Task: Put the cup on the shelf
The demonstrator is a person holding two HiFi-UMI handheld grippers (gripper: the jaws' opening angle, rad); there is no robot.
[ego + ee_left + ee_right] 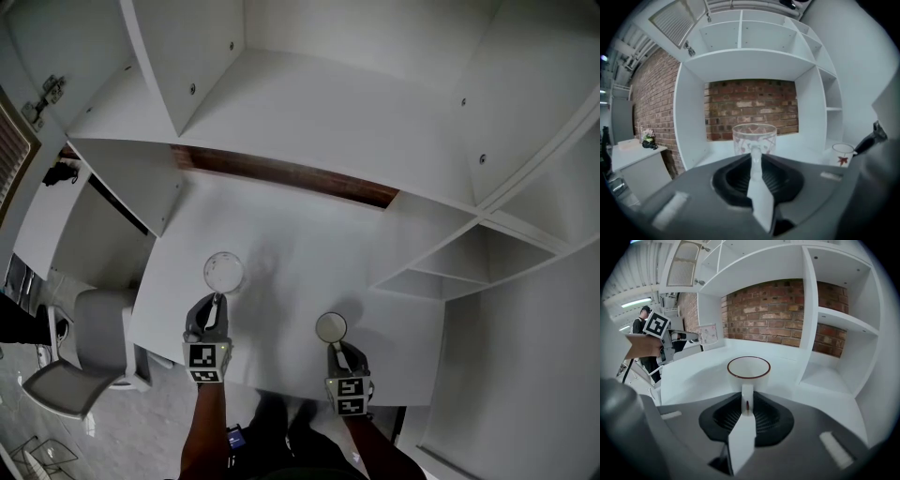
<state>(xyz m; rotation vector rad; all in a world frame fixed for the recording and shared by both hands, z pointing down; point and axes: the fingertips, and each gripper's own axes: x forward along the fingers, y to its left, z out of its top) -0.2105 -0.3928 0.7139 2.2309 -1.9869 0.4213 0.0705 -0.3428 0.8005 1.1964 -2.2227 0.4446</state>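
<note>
White desk (281,248) and a white shelf unit (309,103) fill the scene, with a brick wall (750,105) behind the open bay.

The left gripper (755,158) has its jaws nearly together, pinching the thin handle of a clear glass cup (754,136). The cup stands upright just past the fingertips. From the head view this glass cup (223,271) sits over the left part of the desk, in front of the left gripper (217,305).

The right gripper (747,401) clamps the handle of a white mug (748,367) with a dark red rim, mouth up. In the head view the white mug (330,327) is near the desk's front edge, ahead of the right gripper (336,347) and well apart from the glass. Whether the mug's base touches the desk is hidden.

Both cups are below and short of the shelves. A grey chair (84,361) stands to the left.
</note>
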